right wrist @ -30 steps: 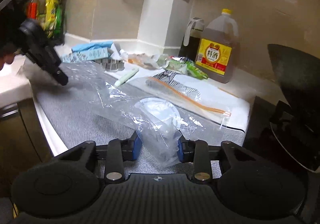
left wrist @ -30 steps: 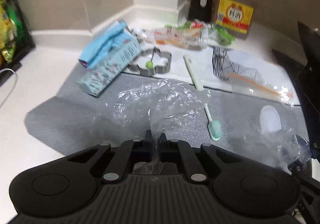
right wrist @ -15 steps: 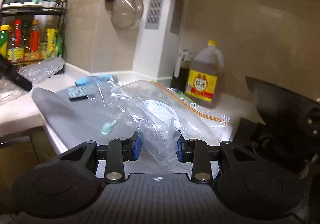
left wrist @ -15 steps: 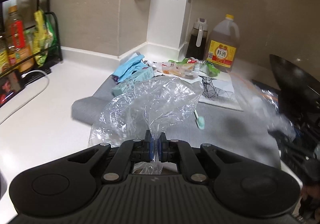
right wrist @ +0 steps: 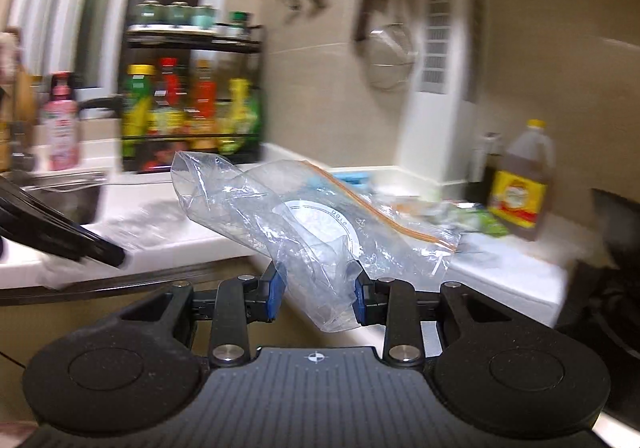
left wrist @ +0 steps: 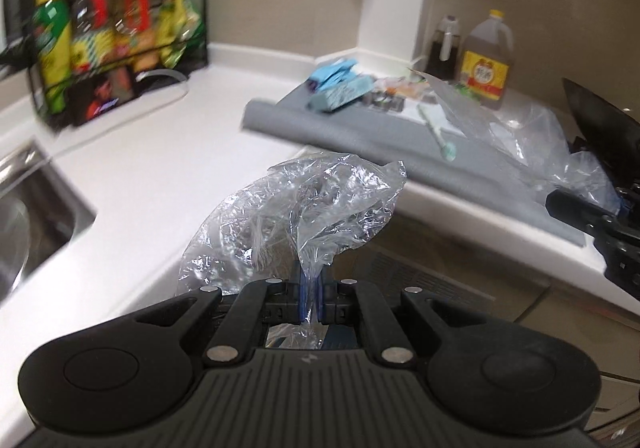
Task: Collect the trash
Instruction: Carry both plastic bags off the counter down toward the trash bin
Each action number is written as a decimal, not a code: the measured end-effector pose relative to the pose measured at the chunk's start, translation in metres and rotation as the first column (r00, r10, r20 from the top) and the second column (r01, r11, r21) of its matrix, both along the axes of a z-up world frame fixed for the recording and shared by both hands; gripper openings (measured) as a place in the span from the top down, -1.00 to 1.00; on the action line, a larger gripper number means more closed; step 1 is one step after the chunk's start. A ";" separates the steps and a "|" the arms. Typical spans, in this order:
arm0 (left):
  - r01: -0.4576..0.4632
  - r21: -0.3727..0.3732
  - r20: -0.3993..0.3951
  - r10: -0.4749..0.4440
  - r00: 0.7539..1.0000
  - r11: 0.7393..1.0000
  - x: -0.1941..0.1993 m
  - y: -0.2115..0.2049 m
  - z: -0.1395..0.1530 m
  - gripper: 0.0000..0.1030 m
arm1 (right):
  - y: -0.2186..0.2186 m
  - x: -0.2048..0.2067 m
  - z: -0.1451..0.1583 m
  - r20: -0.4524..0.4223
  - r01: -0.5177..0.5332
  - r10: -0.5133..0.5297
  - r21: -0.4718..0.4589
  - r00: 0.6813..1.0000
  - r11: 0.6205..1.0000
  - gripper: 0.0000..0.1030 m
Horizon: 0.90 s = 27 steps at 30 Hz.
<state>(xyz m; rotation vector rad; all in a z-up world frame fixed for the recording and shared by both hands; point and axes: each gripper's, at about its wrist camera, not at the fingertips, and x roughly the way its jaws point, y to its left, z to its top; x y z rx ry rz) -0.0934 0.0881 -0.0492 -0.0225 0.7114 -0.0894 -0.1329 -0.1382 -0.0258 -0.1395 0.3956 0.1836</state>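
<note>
Both grippers have drawn back from the grey mat since a second ago, each carrying its plastic off the surface into the air in front of the cabinet. Left gripper (left wrist: 310, 298): jaws pressed almost together on a pinched neck of crumpled clear wrap (left wrist: 298, 216), which billows up and to the left above the fingers, shiny and creased. Right gripper (right wrist: 316, 294): jaws stand partly apart, closed on the bunched lower end of a clear zip bag (right wrist: 320, 224) with an orange seal strip and a faint round printed label; its open mouth flares up to the left. How much of each sheet lies behind the blue pads is hidden.

In the left wrist view the right gripper is cut off at the right edge, its bag a blur there. In the right wrist view the whole background is smeared, and the left gripper shows only as a dark streak at the left edge.

On the white surface (left wrist: 168, 176), the grey mat (left wrist: 360, 124) covers the far right part, with a blue carton (left wrist: 340, 92) near its back edge and a mint-headed stick (left wrist: 438, 132) nearer the front. Small wrappers behind them are too blurred to name. An oil jug (left wrist: 486, 62) stands in the back right corner, a bottle rack (left wrist: 108, 36) at the back left, and a sink (left wrist: 28, 216) is cut into the left edge.
</note>
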 end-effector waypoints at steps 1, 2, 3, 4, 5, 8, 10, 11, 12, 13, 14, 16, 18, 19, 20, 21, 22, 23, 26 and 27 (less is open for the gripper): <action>-0.012 -0.009 -0.009 0.012 1.000 1.000 -0.004 0.002 -0.004 0.89 | 0.007 -0.003 -0.002 -0.013 -0.023 0.023 0.007 1.000 1.000 0.31; -0.020 -0.022 -0.022 0.019 1.000 1.000 -0.008 0.005 -0.008 0.89 | 0.013 -0.005 -0.004 -0.029 -0.044 0.044 0.008 0.999 0.999 0.31; -0.025 -0.035 -0.032 0.024 0.999 0.999 -0.012 0.007 -0.012 0.89 | 0.020 -0.007 -0.007 -0.045 -0.061 0.061 0.007 0.997 0.998 0.31; -0.030 -0.044 -0.041 0.028 0.999 0.999 -0.016 0.008 -0.015 0.89 | 0.026 -0.008 -0.011 -0.064 -0.077 0.077 0.006 0.995 0.997 0.31; -0.034 -0.049 -0.047 0.031 0.998 0.998 -0.020 0.010 -0.018 0.89 | 0.031 -0.009 -0.014 -0.086 -0.092 0.092 0.012 0.992 0.996 0.31; -0.037 -0.042 -0.051 0.035 0.998 0.998 -0.029 0.010 -0.024 0.89 | 0.040 -0.013 -0.021 -0.133 -0.125 0.129 0.037 0.983 0.991 0.31; -0.035 -0.043 -0.057 0.032 0.998 0.998 -0.032 0.010 -0.026 0.89 | 0.045 -0.015 -0.023 -0.137 -0.133 0.135 0.022 0.981 0.991 0.31; -0.032 -0.044 -0.059 0.030 0.998 0.999 -0.033 0.010 -0.027 0.89 | 0.047 -0.017 -0.025 -0.141 -0.134 0.135 0.019 0.981 0.991 0.31; -0.030 -0.043 -0.059 0.027 0.998 0.999 -0.033 0.009 -0.027 0.89 | 0.048 -0.017 -0.026 -0.146 -0.134 0.135 0.019 0.980 0.991 0.31; -0.029 -0.041 -0.057 0.026 0.998 0.999 -0.034 0.009 -0.027 0.89 | 0.049 -0.017 -0.027 -0.150 -0.134 0.135 0.017 0.979 0.991 0.31; -0.028 -0.040 -0.054 0.026 0.998 0.999 -0.035 0.009 -0.027 0.89 | 0.050 -0.017 -0.028 -0.152 -0.134 0.135 0.014 0.979 0.991 0.31; -0.026 -0.040 -0.053 0.024 0.998 0.999 -0.036 0.009 -0.027 0.89 | 0.051 -0.018 -0.030 -0.158 -0.137 0.137 0.008 0.978 0.990 0.31; -0.028 -0.042 -0.056 0.026 0.998 0.999 -0.036 0.009 -0.028 0.89 | 0.052 -0.017 -0.032 -0.165 -0.140 0.139 0.005 0.977 0.990 0.31; -0.030 -0.043 -0.058 0.028 0.998 0.999 -0.036 0.009 -0.028 0.89 | 0.052 -0.017 -0.033 -0.167 -0.141 0.139 0.005 0.976 0.990 0.31; -0.032 -0.045 -0.059 0.029 0.998 0.998 -0.035 0.009 -0.028 0.89 | 0.052 -0.017 -0.034 -0.169 -0.141 0.139 0.004 0.976 0.990 0.31; -0.033 -0.046 -0.060 0.031 0.998 0.998 -0.035 0.010 -0.028 0.89 | 0.052 -0.016 -0.034 -0.171 -0.141 0.140 0.003 0.975 0.990 0.31; -0.034 -0.047 -0.061 0.032 0.998 0.998 -0.035 0.010 -0.029 0.89 | 0.052 -0.016 -0.035 -0.173 -0.141 0.139 0.002 0.975 0.990 0.31; -0.035 -0.048 -0.064 0.032 0.997 0.998 -0.034 0.010 -0.029 0.89 | 0.052 -0.015 -0.035 -0.175 -0.141 0.139 0.002 0.975 0.990 0.31; -0.033 -0.047 -0.066 0.030 0.997 0.998 -0.033 0.009 -0.029 0.89 | 0.052 -0.014 -0.037 -0.182 -0.141 0.139 0.002 0.973 0.990 0.31; -0.033 -0.046 -0.066 0.030 0.997 0.998 -0.033 0.009 -0.029 0.89 | 0.051 -0.014 -0.038 -0.184 -0.140 0.138 0.002 0.973 0.990 0.31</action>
